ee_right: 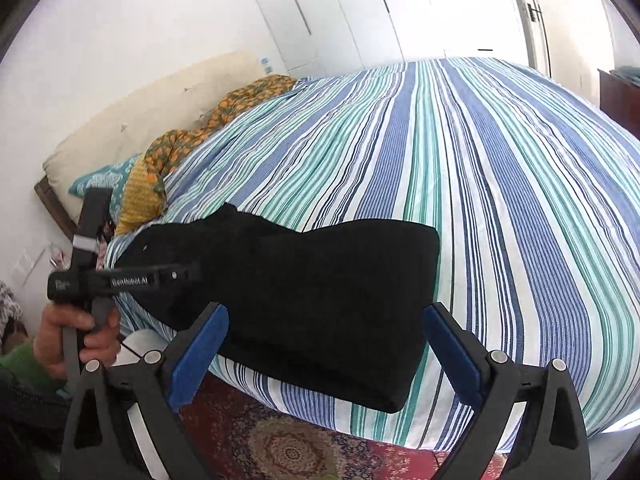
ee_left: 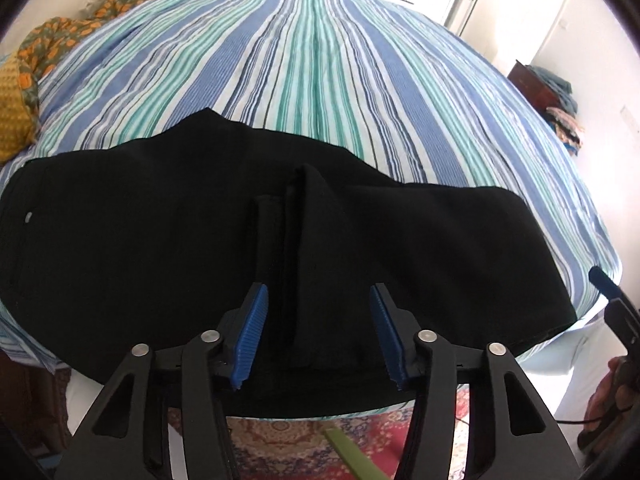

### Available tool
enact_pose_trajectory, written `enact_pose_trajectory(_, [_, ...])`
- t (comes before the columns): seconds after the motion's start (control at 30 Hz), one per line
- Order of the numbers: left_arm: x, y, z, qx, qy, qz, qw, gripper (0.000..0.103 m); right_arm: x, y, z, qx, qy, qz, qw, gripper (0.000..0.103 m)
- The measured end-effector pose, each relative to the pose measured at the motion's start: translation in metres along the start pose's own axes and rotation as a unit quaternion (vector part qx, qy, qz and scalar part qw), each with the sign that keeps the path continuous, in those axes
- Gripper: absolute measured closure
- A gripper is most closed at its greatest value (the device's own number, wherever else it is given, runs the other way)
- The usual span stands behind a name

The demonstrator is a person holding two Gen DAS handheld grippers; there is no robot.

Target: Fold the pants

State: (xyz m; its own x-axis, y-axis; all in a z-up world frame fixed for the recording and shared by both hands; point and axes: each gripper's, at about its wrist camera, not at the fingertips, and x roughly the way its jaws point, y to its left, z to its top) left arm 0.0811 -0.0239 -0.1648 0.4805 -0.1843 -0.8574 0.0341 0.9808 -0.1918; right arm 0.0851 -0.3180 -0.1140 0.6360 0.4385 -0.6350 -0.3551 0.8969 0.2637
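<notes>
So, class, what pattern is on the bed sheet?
The sheet has blue, teal and white stripes, clearest in the left wrist view.

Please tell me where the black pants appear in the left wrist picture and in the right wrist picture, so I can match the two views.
Left wrist view: the black pants fill the lower middle, spread along the near edge of the bed, in front of the open left gripper.
Right wrist view: the pants lie at centre, between the open right gripper's fingers.
Shared landmark: the striped bedsheet under them.
</notes>
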Motion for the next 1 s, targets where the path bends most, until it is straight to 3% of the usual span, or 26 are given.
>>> enact_pose_trajectory(0.03, [0.001, 0.000, -0.003, 0.001, 0.004, 0.000, 1.0000, 0.063, 0.002, -0.002, 0.001, 0.003, -0.002, 0.000, 1.000, 0.006])
enact_pose_trajectory(0.07, [0.000, -0.003, -0.006, 0.002, 0.007, 0.003, 1.0000, 0.074, -0.002, -0.006, 0.003, 0.004, 0.000, 0.000, 1.000, 0.006])
enact_pose_trajectory(0.1, [0.003, -0.003, -0.007, 0.003, 0.011, 0.009, 0.9999, 0.093, 0.001, -0.007, 0.003, 0.005, 0.004, 0.002, 1.000, 0.006])
enact_pose_trajectory(0.23, [-0.016, 0.002, -0.010, -0.017, -0.006, -0.016, 0.9997, 0.100, 0.003, -0.008, 0.003, 0.007, 0.010, 0.008, 1.000, 0.006])
enact_pose_trajectory(0.3, [-0.034, 0.004, -0.015, -0.016, -0.024, -0.004, 0.9996, 0.100, -0.002, -0.008, 0.003, 0.002, 0.002, 0.006, 1.000, 0.006])
enact_pose_trajectory(0.4, [-0.033, 0.014, -0.025, -0.021, -0.013, 0.009, 0.9997, 0.100, -0.008, -0.009, 0.003, -0.001, -0.011, 0.006, 1.000, 0.006])
enact_pose_trajectory(0.53, [-0.013, 0.023, -0.034, -0.043, 0.015, 0.017, 0.9988, 0.098, 0.005, -0.013, 0.002, 0.012, 0.009, 0.010, 1.000, 0.006])
enact_pose_trajectory(0.63, [-0.023, 0.017, -0.032, -0.035, 0.005, 0.030, 0.9989, 0.087, 0.010, -0.013, 0.001, 0.010, 0.020, 0.008, 1.000, 0.006])
enact_pose_trajectory(0.7, [-0.030, 0.016, -0.031, -0.036, -0.005, 0.050, 0.9981, 0.046, 0.010, -0.012, 0.000, 0.006, 0.020, 0.009, 1.000, 0.006])
enact_pose_trajectory(0.77, [-0.037, 0.019, -0.030, -0.040, -0.027, 0.049, 0.9976, 0.031, 0.010, -0.013, 0.000, 0.008, 0.022, 0.008, 1.000, 0.006])
enact_pose_trajectory(0.87, [-0.019, 0.020, -0.023, -0.028, 0.011, 0.034, 0.9990, 0.032, 0.012, -0.015, -0.001, 0.016, 0.024, 0.010, 1.000, 0.006])
enact_pose_trajectory(0.97, [0.006, 0.021, -0.014, -0.027, 0.049, 0.040, 0.9976, 0.047, 0.015, -0.016, -0.001, 0.016, 0.029, 0.012, 0.999, 0.006])
enact_pose_trajectory(1.0, [0.007, 0.021, -0.011, -0.034, 0.049, 0.030, 0.9978, 0.059, 0.014, -0.015, -0.001, 0.015, 0.030, 0.013, 0.999, 0.006])
